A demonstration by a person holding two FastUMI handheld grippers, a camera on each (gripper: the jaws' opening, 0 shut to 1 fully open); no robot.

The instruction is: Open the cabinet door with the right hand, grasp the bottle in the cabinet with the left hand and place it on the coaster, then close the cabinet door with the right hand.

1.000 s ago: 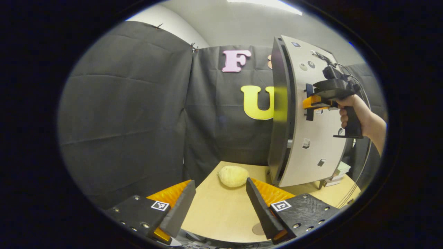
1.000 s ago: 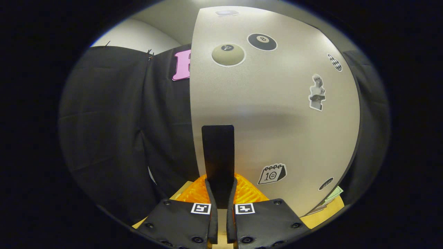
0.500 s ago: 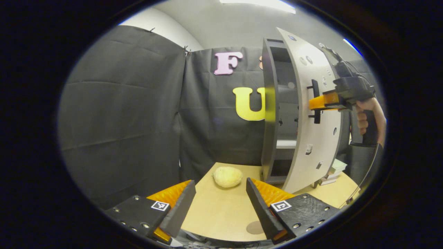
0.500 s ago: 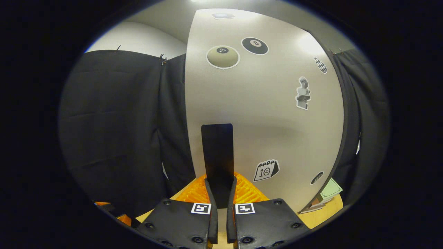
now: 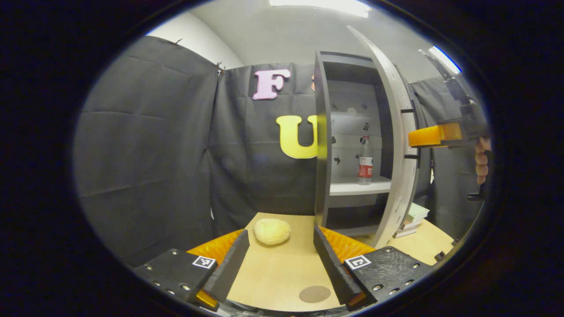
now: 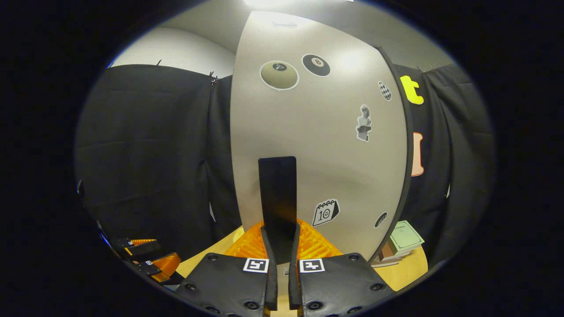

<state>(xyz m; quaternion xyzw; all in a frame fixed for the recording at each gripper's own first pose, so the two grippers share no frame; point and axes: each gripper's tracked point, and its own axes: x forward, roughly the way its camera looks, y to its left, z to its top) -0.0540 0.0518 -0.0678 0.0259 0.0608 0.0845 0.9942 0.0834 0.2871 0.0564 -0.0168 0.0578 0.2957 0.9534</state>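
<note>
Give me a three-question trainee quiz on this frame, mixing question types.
1. True or false: the right gripper is shut on the door handle.
2. Where does the bottle stand? A) on the table B) on a cabinet shelf C) on the coaster
3. Fill in: the left gripper is ____, holding nothing.

Key:
1. True; both fingers press the handle of the cabinet door.
2. B; it stands upright on the shelf, while the coaster lies bare on the table.
3. Open.
</note>
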